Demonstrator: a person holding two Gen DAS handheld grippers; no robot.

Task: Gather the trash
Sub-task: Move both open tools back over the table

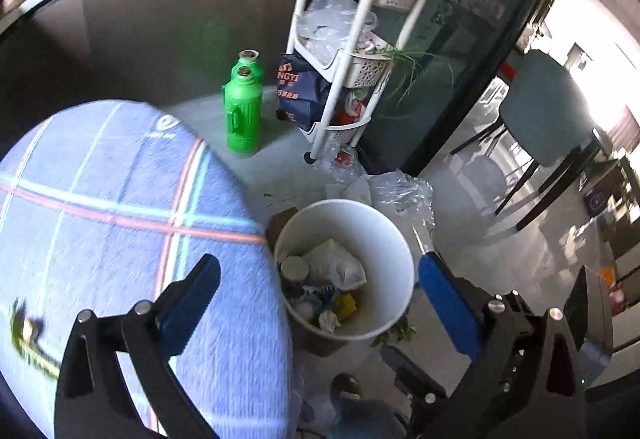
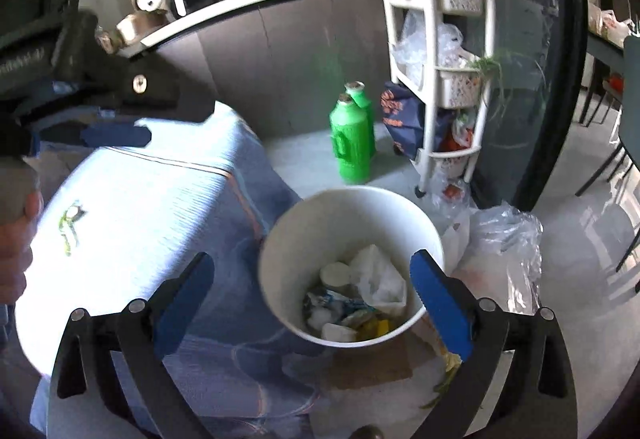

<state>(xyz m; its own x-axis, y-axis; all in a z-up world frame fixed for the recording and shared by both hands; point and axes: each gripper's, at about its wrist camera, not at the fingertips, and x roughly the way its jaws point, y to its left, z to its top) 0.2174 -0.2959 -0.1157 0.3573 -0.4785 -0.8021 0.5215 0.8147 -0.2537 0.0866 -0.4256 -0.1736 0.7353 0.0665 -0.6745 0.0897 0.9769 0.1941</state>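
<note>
Bin (image 1: pixel 344 267), white, round, on the floor just right of a blue checked cloth-covered table (image 1: pixel 120 231); left wrist view shows the left gripper (image 1: pixel 320 287) spread wide, empty, above it. Inside: crumpled paper, a small cup, wrappers. Clear plastic bag (image 1: pixel 400 195) lies loose just beyond the bin, green thermoses (image 1: pixel 242 111) and white rack (image 1: pixel 340 51) farther off.

Right wrist view: right gripper (image 2: pixel 312 291) also released, nothing between its pads, bin (image 2: pixel 288 239) below. Green scrap (image 2: pixel 70 225) sits on the tablecloth. Judgement: remaining trash is light, soft, crumply; the bag slippery, so pinch a bunched fold, not a flat sheet.
</note>
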